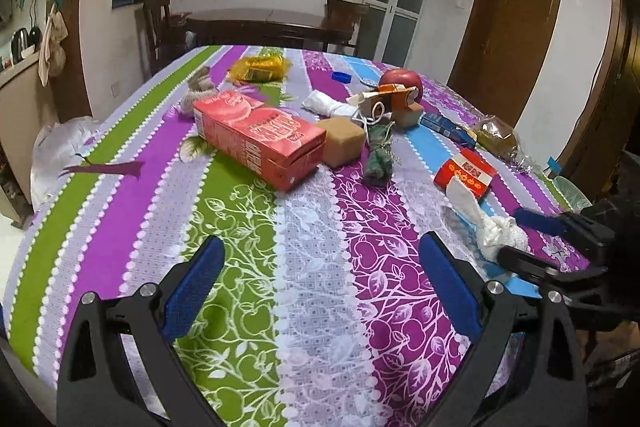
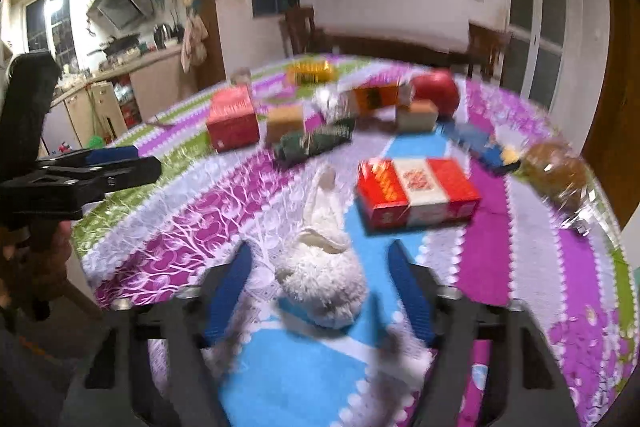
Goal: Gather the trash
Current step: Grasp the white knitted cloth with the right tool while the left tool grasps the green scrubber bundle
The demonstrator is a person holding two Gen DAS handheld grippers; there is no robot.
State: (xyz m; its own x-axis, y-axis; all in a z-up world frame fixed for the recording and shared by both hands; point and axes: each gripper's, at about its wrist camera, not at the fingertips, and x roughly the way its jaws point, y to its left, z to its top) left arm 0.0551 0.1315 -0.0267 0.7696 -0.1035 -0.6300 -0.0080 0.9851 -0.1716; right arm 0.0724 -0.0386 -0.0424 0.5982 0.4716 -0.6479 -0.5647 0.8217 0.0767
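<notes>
In the right wrist view the right gripper [image 2: 320, 291] sits at the bottom centre with its blue fingers [image 2: 228, 291] spread wide on either side of a crumpled white tissue [image 2: 324, 287], which lies on the striped tablecloth [image 2: 516, 267] just below the red and white box [image 2: 416, 191] at mid-frame. The picture is blurred, so whether either pad touches the paper I cannot tell. To do this grab well, I judge the fingers should centre on the thick balled lower part of the tissue, not the thin twisted tail pointing up the frame, drop low enough to skim the cloth without pinching it, then close gently, since soft paper slips out of a shallow bite. In the left wrist view the left gripper [image 1: 320, 287] hangs at the bottom centre, fingers wide and holding nothing, above bare cloth; the long red carton [image 1: 260, 139] at upper centre looks its nearest likely pick.
</notes>
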